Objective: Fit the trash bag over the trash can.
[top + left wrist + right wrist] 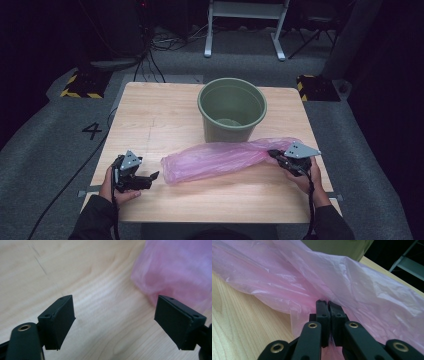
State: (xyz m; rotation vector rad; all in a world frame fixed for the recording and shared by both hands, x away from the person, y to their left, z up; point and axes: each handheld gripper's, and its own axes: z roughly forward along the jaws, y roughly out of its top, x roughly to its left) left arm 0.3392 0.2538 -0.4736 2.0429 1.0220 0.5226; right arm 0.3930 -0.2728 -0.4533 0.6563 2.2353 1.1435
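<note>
Pink bag (220, 159) (on wooden table (160, 120)) pinched by right tongs (274, 153); left tongs (150, 177) agape, empty.

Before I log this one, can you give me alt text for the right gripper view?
The right gripper has its black fingers shut on a fold of a crinkled pink plastic bag that drapes across a light wooden table. A green bucket shows just behind the bag.
</note>
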